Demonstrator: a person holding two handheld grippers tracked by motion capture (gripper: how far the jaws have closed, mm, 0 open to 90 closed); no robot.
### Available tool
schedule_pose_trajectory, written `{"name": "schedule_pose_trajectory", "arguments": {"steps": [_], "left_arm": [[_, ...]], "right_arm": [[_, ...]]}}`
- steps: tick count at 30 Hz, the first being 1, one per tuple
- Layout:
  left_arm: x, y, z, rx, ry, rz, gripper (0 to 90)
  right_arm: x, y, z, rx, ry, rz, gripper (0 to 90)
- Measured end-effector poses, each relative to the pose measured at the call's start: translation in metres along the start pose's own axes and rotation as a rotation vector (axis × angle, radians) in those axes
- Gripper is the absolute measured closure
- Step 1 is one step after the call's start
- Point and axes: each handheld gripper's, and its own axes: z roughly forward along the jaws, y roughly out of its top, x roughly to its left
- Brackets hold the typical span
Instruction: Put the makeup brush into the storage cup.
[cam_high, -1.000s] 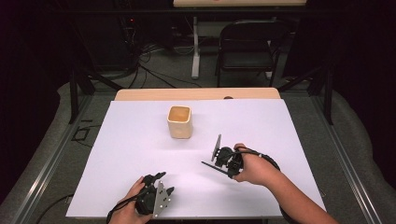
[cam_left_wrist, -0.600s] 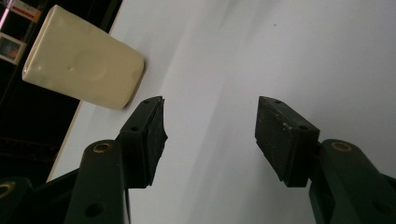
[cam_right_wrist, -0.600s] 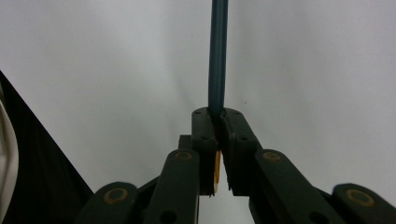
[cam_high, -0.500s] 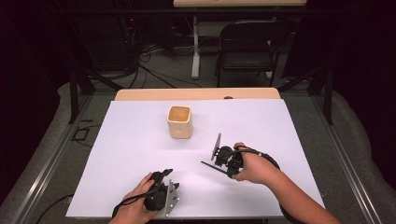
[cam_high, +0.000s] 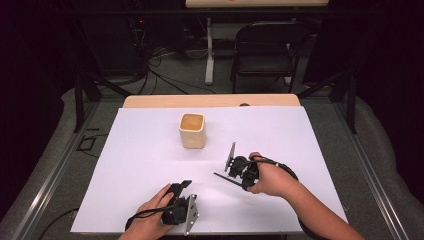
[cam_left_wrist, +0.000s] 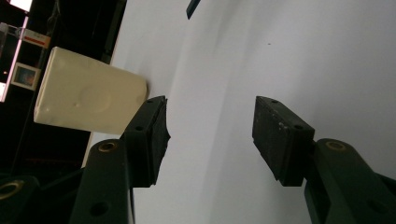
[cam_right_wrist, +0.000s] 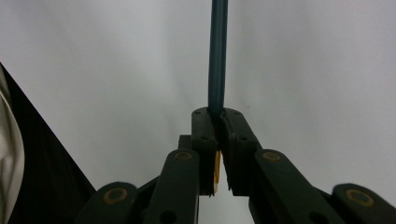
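High view: a white sheet covers the tabletop (cam_high: 150, 165), and a cream square cup (cam_high: 193, 130) stands upright toward its far middle, open side up. Its inside looks tan; whether anything is in it cannot be told. The right tongs (cam_high: 227, 167) sit right of centre, near the cup but apart from it, with a thin dark stick (cam_high: 225, 178) jutting toward the left. What the stick is stays hard to make out. The left tongs (cam_high: 183, 185) lie near the front edge in the person's left hand (cam_high: 150, 220), which is cut off by the bottom of the picture.

Left gripper view: the left tongs (cam_left_wrist: 210, 126) stand apart with only white sheet between them, having just been closing a little. The cup (cam_left_wrist: 88, 95) appears sideways at upper left, its mouth out of sight. A dark tip (cam_left_wrist: 192, 7) is cut off at the top edge.

Right gripper view: the right tongs (cam_right_wrist: 218, 122) are clamped together on the stick (cam_right_wrist: 217, 56), which runs straight up past the top edge; a small orange bit between the jaws is unclear.
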Motion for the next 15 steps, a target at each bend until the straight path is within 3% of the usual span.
{"name": "schedule_pose_trajectory", "arguments": {"steps": [6,7,15], "left_arm": [[-0.0025,0.0039,0.0030,-0.010,0.011,0.022,46.2],[-0.0017,0.0046,0.0026,0.003,0.011,0.045,46.6],[-0.0059,0.0056,0.0053,0.018,0.024,0.085,48.0]], "right_arm": [[0.0007,0.0007,0.0004,-0.002,0.004,-0.002,84.1],[0.0007,0.0008,0.0004,-0.002,0.002,-0.004,84.0],[0.0014,0.0025,0.0005,0.001,0.006,-0.003,84.1]]}}
